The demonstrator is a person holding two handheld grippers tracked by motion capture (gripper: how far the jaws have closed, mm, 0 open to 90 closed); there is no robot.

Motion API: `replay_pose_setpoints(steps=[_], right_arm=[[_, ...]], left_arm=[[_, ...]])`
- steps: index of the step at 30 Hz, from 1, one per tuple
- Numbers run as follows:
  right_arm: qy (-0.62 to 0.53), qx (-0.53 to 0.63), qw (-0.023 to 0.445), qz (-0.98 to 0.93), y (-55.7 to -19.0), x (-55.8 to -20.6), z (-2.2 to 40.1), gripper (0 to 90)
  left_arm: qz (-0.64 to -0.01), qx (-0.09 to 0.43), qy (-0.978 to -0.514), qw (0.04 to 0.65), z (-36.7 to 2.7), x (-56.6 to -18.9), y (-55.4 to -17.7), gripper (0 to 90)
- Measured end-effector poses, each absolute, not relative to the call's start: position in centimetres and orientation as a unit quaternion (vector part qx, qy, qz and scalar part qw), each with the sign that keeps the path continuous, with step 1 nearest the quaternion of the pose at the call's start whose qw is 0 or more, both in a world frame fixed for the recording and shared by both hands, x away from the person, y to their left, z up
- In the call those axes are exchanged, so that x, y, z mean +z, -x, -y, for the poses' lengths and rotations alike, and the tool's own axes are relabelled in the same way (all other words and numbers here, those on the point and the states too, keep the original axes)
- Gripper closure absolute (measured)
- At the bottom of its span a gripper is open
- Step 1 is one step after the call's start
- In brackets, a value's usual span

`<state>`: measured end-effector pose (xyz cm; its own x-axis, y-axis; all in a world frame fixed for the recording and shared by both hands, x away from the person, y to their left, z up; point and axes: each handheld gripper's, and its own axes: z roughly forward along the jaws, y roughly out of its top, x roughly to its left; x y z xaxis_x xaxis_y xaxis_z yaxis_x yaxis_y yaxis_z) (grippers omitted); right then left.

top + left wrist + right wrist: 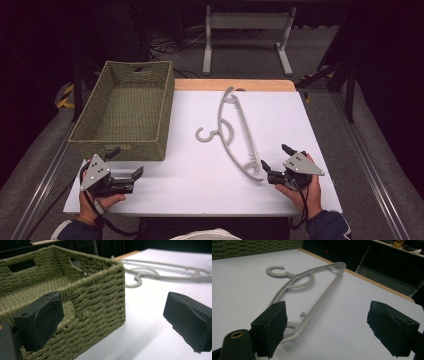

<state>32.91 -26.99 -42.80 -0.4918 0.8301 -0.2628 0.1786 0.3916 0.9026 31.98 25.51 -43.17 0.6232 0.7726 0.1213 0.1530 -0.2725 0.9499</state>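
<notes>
A grey plastic clothes hanger (235,130) lies flat on the white table (200,190), hook pointing left toward the basket. My right gripper (276,157) is open at the hanger's near end, just right of it, with nothing between the jaws. In the right gripper view the hanger (322,295) stretches away ahead of the right gripper (332,327), its near end beside the left jaw. An empty green woven basket (125,110) stands at the table's left. My left gripper (126,163) is open at its near right corner. In the left gripper view the basket (95,297) is close ahead of the left gripper (115,322), and the hanger (155,275) lies beyond.
A wooden strip (235,84) runs along the table's far edge. Behind it a white metal stand (247,30) sits on the dark floor among cables. Bare white tabletop lies between the two grippers.
</notes>
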Motion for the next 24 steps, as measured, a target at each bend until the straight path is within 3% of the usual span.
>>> replay_pose_setpoints(steps=[8, 14, 24], right_arm=[[-0.329, 0.431, 0.323, -0.776, -33.7, -42.8, 26.2, 17.2], [-0.317, 0.42, 0.254, -0.812, -35.4, -41.3, 24.4, 17.5], [-0.281, 0.375, 0.21, -0.858, -37.3, -40.5, 22.0, 25.1]], left_arm=[[-0.308, 0.286, -0.752, 0.507, -25.3, -43.9, -32.0, 4.3], [-0.307, 0.286, -0.756, 0.503, -25.9, -43.9, -31.2, 4.1], [-0.317, 0.285, -0.757, 0.496, -26.2, -44.4, -31.2, 3.7]])
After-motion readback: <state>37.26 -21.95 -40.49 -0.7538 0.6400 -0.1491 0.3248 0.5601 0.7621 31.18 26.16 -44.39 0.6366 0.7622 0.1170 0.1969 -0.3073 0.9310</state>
